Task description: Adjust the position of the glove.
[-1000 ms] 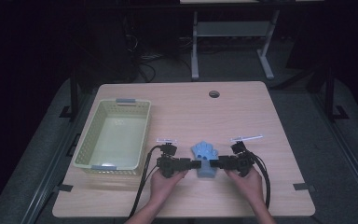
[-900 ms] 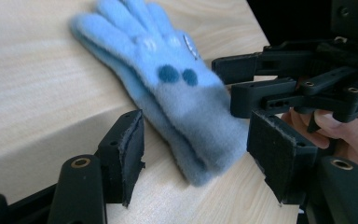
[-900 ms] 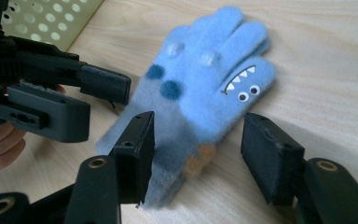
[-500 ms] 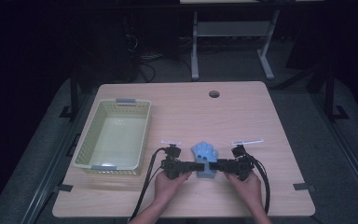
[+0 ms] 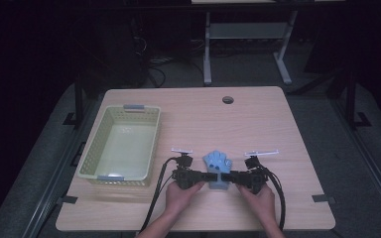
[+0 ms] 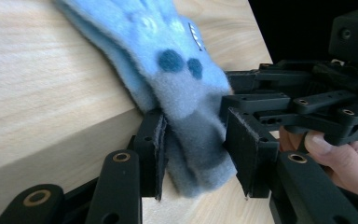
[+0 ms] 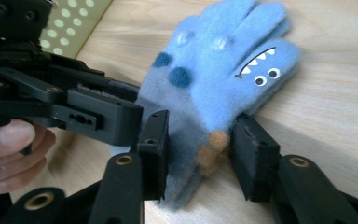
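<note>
A light blue glove point(image 5: 218, 166) with a monster face lies flat near the table's front edge, fingers pointing away from the person. My left gripper point(image 5: 206, 177) reaches its grey cuff from the left, my right gripper point(image 5: 233, 177) from the right. Both pairs of jaws have just been closing with the cuff between them. In the left gripper view the glove point(image 6: 177, 70) fills the space between my pads point(image 6: 154, 140), which press on it. In the right gripper view one pad point(image 7: 154, 140) touches the glove point(image 7: 223, 70), while a thin gap is left at the other.
A pale yellow-green basket point(image 5: 87, 158) stands at the left of the wooden table point(image 5: 258, 124), a hand's width from the left gripper. A cable hole point(image 5: 227, 99) sits near the far edge. Black cables trail from both grippers toward the person.
Both pairs of jaws have drawn in around the glove's cuff. The hands and the glove have stayed where they were.
</note>
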A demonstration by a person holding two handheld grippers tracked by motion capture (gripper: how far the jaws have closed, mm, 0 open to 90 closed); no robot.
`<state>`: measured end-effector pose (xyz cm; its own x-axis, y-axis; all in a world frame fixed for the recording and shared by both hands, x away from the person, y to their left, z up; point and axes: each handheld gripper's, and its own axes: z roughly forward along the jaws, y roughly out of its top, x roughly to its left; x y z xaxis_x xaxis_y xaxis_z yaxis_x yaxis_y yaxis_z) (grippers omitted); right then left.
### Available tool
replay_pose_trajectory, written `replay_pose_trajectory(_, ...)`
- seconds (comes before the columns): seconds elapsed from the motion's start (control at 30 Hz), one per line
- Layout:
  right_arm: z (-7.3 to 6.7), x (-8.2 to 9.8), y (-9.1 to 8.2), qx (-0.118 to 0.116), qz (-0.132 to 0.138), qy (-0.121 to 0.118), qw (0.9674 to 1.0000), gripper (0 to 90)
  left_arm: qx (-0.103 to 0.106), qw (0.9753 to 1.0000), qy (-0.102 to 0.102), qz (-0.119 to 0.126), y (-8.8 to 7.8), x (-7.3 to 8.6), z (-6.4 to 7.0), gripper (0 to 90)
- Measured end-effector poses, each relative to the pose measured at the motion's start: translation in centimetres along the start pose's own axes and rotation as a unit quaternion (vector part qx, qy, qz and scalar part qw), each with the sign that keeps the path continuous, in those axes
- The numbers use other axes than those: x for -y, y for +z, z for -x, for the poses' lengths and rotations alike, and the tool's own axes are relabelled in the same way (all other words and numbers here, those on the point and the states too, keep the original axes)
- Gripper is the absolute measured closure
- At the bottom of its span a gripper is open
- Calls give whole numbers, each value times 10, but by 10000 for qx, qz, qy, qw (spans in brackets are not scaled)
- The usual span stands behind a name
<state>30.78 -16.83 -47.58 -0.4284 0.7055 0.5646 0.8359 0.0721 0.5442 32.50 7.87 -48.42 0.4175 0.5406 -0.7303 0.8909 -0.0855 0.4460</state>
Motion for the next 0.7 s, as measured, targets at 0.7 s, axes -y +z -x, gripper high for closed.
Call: replay_pose_trajectory(0.7, 4, 3, 1, -593, 102, 266, 9978, 752, 289, 9996, 17, -68, 0, -1, -7, 683)
